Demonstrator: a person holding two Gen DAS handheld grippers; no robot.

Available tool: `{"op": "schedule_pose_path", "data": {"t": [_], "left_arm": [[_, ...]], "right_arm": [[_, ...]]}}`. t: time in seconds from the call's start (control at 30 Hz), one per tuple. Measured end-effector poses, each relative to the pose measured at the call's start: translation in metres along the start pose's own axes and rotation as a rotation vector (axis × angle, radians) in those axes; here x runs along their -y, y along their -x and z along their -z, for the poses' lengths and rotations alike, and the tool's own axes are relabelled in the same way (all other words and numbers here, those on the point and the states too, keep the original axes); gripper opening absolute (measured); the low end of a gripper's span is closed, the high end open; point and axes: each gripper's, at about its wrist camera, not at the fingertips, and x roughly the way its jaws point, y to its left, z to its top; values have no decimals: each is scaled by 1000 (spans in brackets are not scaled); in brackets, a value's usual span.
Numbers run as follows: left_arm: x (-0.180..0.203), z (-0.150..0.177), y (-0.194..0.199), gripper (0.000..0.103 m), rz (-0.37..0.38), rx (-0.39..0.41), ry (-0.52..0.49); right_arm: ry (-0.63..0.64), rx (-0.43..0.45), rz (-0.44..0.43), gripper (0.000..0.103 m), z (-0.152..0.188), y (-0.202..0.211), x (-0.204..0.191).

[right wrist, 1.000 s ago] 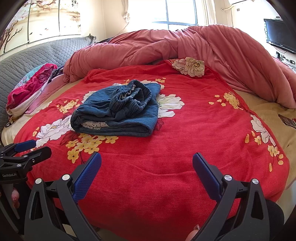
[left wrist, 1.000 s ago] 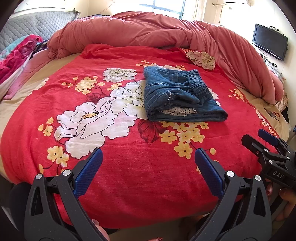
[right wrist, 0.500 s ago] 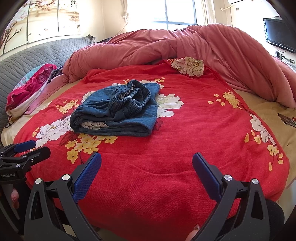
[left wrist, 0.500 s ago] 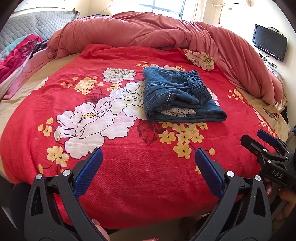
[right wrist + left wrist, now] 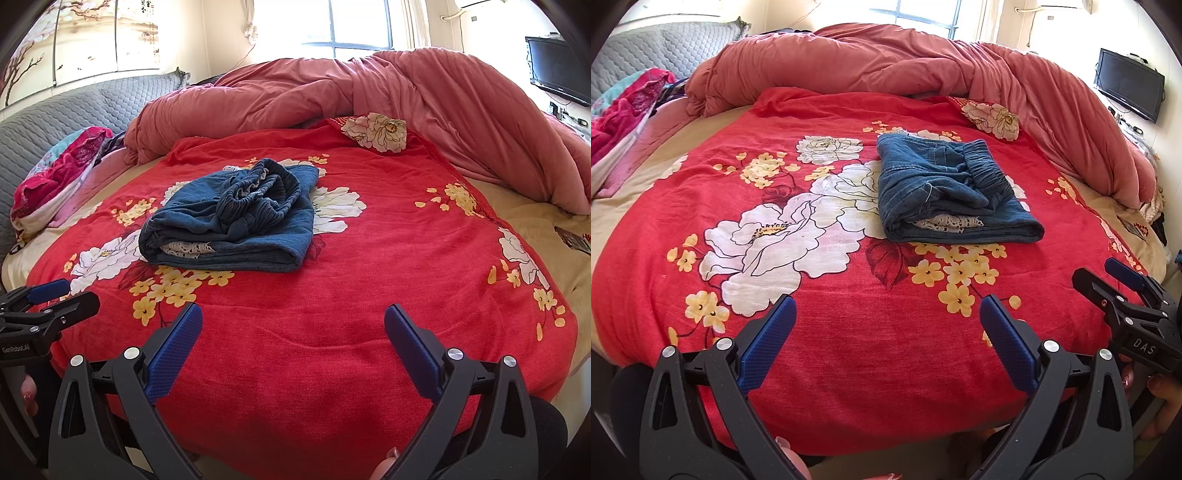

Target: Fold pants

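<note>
Blue denim pants (image 5: 945, 188) lie folded in a compact stack on the red floral blanket (image 5: 820, 280), elastic waistband on top and a bit of white lace showing at the near edge. In the right wrist view the same pants (image 5: 236, 218) sit left of centre. My left gripper (image 5: 886, 325) is open over the blanket's near edge, well short of the pants, with nothing between its fingers. My right gripper (image 5: 293, 332) is likewise open and empty near the bed's front edge. Each gripper shows at the side of the other's view: the right gripper (image 5: 1123, 284) and the left gripper (image 5: 51, 295).
A bunched pink duvet (image 5: 923, 70) runs along the back and right of the bed. Folded pink and teal bedding (image 5: 59, 177) lies at the left by a grey quilted headboard (image 5: 74, 114). A wall TV (image 5: 1130, 88) hangs at right. A hand (image 5: 1160, 391) holds the right gripper.
</note>
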Motion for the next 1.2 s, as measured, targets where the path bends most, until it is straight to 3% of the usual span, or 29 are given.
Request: {"op": "schedule_pose_path", "data": {"t": [0.9, 1.0, 1.13, 1.2], "left_arm": [[-12, -5, -10, 94, 50, -44, -20], [-20, -12, -12, 94, 38, -43, -10], [-55, -45, -9, 94, 29, 24, 45], [-75, -66, -19, 94, -62, 19, 36]], "right_arm": [[-34, -48, 6, 98, -12, -8, 11], [-70, -55, 14, 98, -26, -9, 28], [-118, -57, 80, 98, -58, -16, 72], [-167, -63, 126, 98, -75, -25, 109]]}}
